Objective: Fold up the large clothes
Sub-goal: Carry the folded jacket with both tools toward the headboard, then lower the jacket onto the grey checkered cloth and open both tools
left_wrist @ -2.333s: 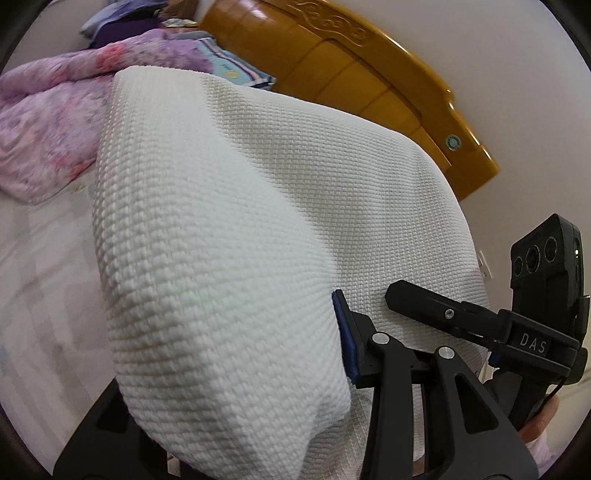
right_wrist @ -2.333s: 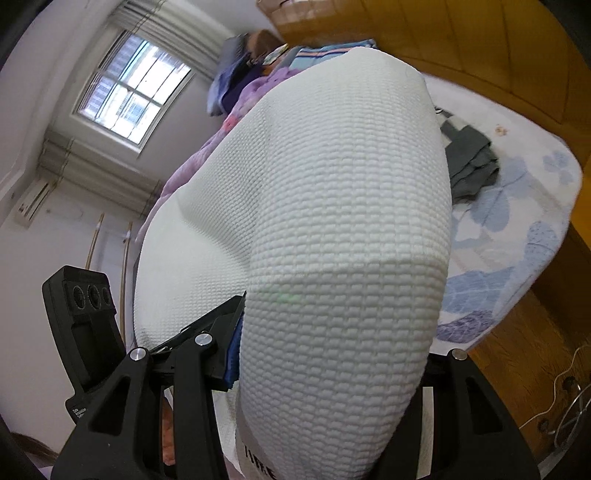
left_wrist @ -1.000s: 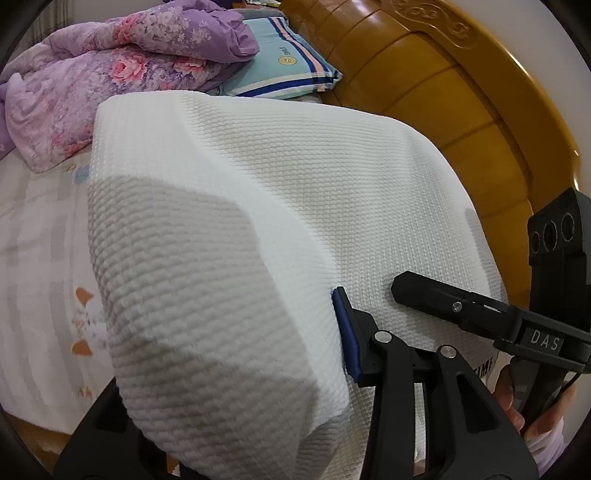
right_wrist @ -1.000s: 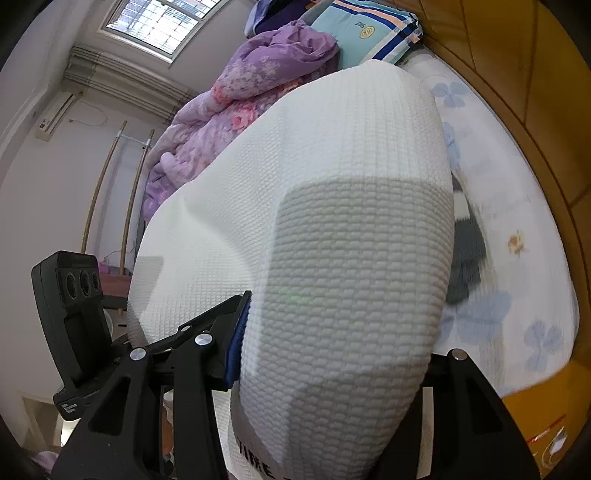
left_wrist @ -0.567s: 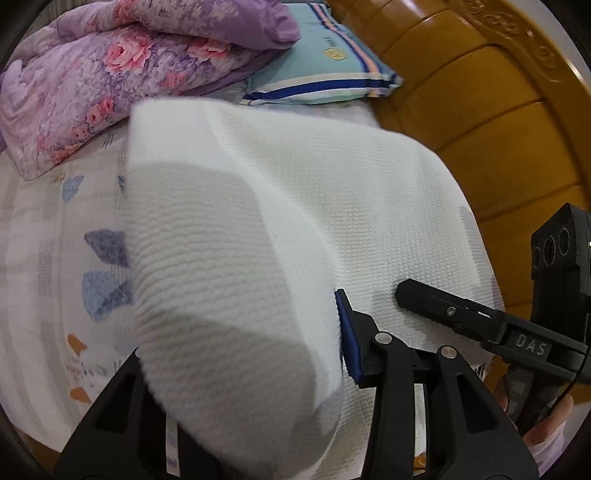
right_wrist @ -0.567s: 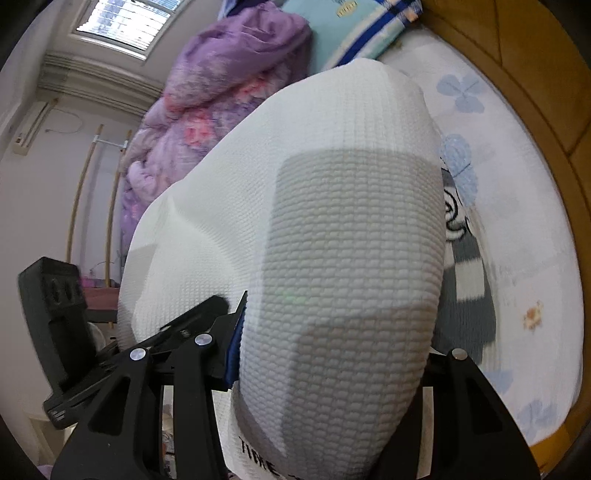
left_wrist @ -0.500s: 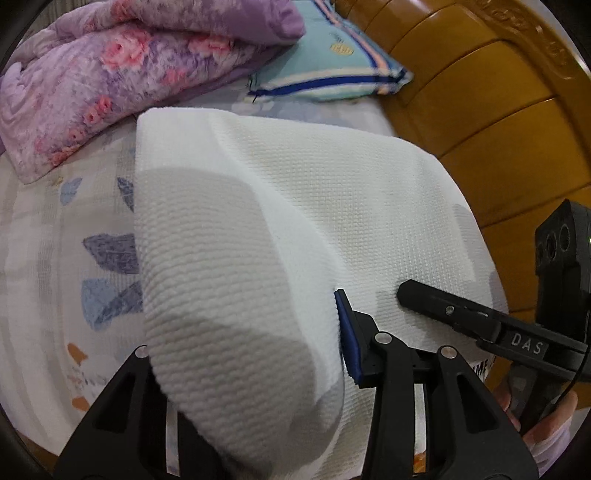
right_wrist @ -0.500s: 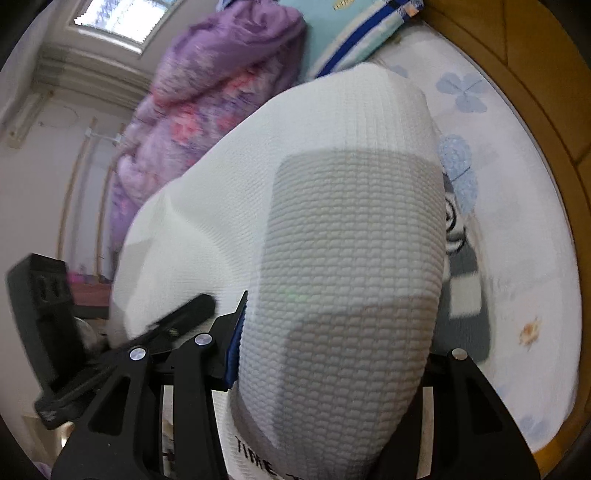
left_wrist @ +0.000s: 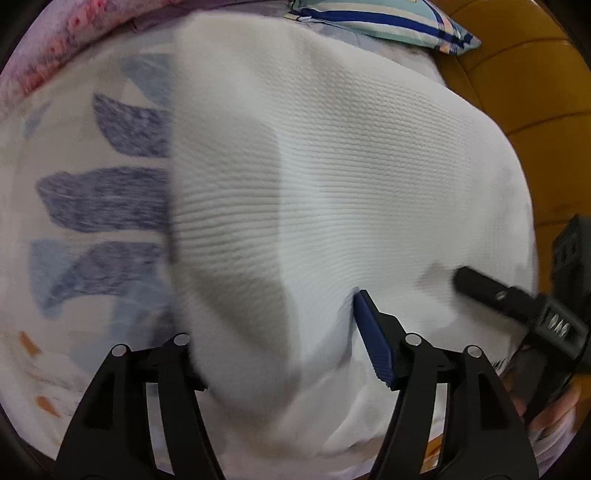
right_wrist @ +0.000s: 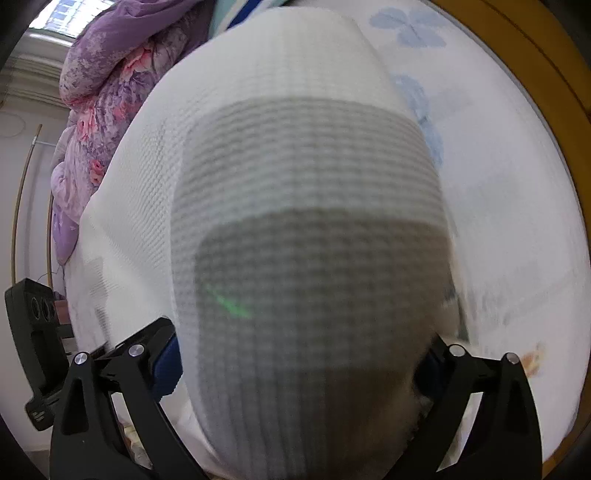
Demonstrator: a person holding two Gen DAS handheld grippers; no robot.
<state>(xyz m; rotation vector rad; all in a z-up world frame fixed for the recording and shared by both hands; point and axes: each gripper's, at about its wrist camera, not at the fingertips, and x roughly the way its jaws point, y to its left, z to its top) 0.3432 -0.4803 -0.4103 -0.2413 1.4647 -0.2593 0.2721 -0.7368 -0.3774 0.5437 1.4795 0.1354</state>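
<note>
The step in hand looked like the release at the end of a fold: the white waffle-knit garment (left_wrist: pixel 332 177) was spread over the floral-printed bed sheet (left_wrist: pixel 92 199), close to the bed's edge beside the orange wooden frame (left_wrist: pixel 535 122).

The left gripper (left_wrist: pixel 280 354) had its fingers opening with a fold of the cloth draped between them, the blue pad (left_wrist: pixel 373 343) seemingly just clear of it. The right gripper (right_wrist: pixel 299 362) was opening too, nearly at its widest, with a thick hump of the garment between its fingers.

Next, both should probably back off the cloth without dragging it, then find new edges.

Only the left view showed the striped pillow (left_wrist: pixel 388 22) and the other gripper; only the right view showed the purple floral quilt (right_wrist: pixel 110 85) and a window.
</note>
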